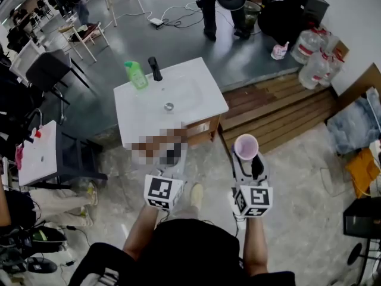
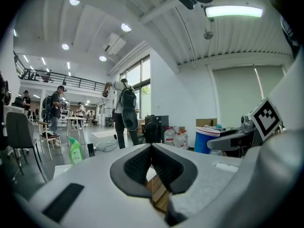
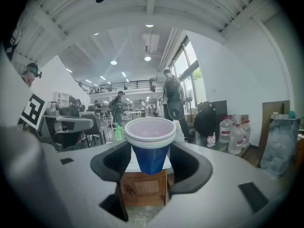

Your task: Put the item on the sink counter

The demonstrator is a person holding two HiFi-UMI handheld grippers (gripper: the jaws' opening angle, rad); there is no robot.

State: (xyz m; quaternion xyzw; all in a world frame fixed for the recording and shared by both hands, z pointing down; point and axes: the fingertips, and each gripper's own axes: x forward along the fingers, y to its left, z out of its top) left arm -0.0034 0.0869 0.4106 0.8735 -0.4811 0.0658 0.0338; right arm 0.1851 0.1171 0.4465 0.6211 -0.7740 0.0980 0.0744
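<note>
The right tool [image 3: 151,167] has its two jaws wide apart, with a cup [image 3: 150,148] squeezed between them. The pads press on the cup's blue sides. The cup stands straight up. Its long way runs up and down, the open white rim is on top and the narrow bottom points at the floor. From the head view you look right down into the cup's round mouth.

The left tool [image 2: 152,163] has its jaws pressed together, and there is nothing between them.

Both tools are held out in front of the person, side by side and a bit apart, over the grey floor [image 1: 297,177].

The cup is not on the table [image 1: 140,115] yet. It is in the air, near the table's front right corner.

The white table has a sink in the middle. At its far edge stand a green bottle [image 1: 136,74] and a black tap [image 1: 155,68], close to each other.
</note>
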